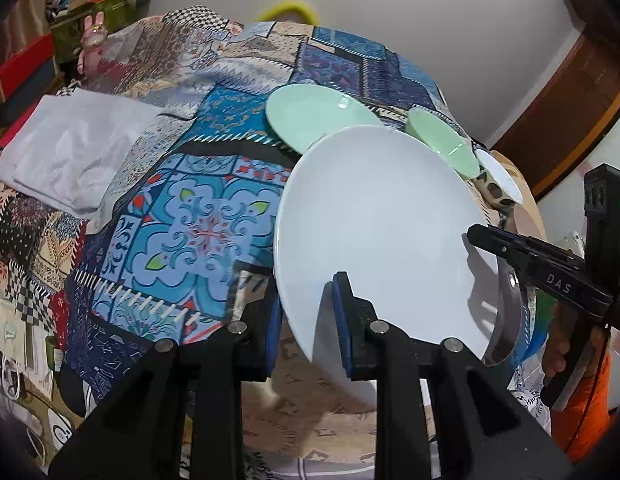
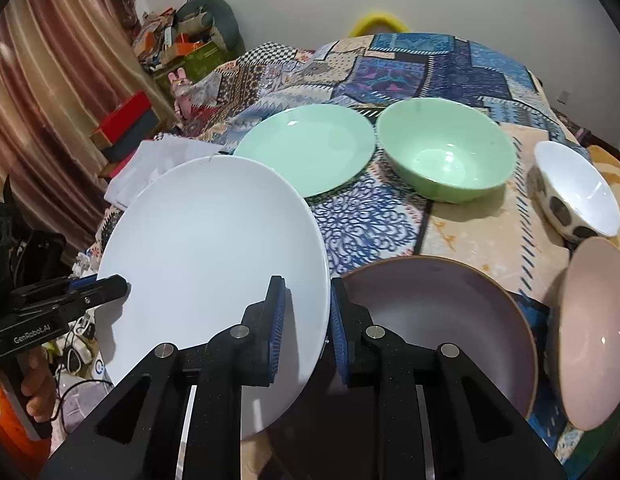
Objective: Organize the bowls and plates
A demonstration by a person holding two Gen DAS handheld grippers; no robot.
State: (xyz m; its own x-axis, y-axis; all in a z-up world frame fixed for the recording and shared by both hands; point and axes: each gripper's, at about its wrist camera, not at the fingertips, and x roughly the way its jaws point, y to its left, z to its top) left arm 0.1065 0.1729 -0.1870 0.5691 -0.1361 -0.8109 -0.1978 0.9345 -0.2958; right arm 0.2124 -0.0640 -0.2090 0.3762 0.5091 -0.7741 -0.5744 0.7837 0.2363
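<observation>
A large white plate is held tilted above the bed between both grippers. My left gripper straddles its left rim, and its tips show in the right wrist view. My right gripper straddles the plate's right rim and shows in the left wrist view. A purple-grey plate lies under the white plate's right edge. Behind are a green plate, a green bowl, a white spotted bowl and a pink bowl.
The dishes rest on a bed with a patchwork cover. A folded white cloth lies at the left of the bed. Boxes and clutter stand by a curtain at the left. A wooden door is at the right.
</observation>
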